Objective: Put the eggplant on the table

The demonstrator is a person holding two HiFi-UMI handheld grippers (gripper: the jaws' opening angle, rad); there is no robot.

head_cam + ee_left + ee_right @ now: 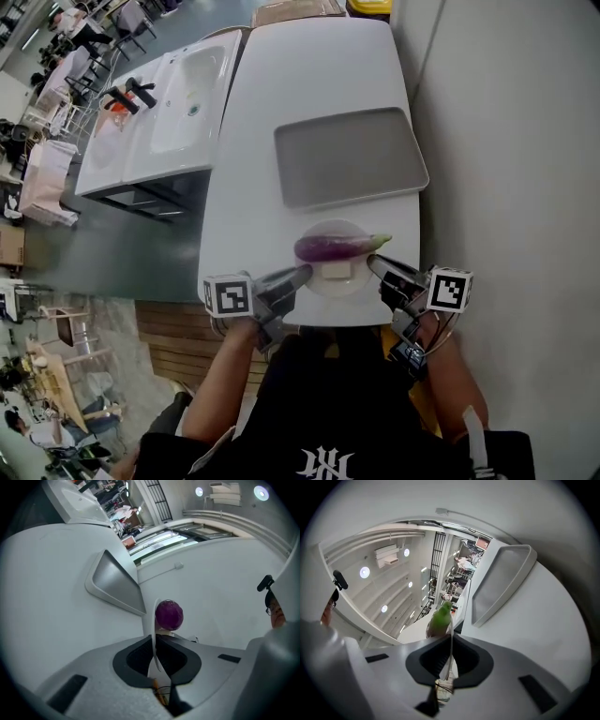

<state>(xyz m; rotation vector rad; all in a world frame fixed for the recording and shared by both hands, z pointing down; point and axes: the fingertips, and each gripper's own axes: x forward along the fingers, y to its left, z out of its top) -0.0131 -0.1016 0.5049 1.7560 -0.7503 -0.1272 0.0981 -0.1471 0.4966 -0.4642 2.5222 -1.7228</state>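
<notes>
A purple eggplant (333, 247) with a green stem lies across a small white plate (361, 281) at the near edge of the white table (309, 84). My left gripper (298, 275) is shut on the plate's left rim and my right gripper (377, 265) on its right rim. In the left gripper view the thin plate rim (153, 639) stands edge-on between the jaws, with the eggplant's purple end (169, 614) just beyond. The right gripper view shows the rim (450, 651) pinched likewise, and the green stem (440, 618) beyond. Whether the plate rests on the table I cannot tell.
A grey rectangular tray (349, 156) lies on the table just beyond the plate; it also shows as the tray (115, 583) in the left gripper view and the tray (499, 583) in the right. A white sink unit (169, 103) stands to the left, a wall to the right.
</notes>
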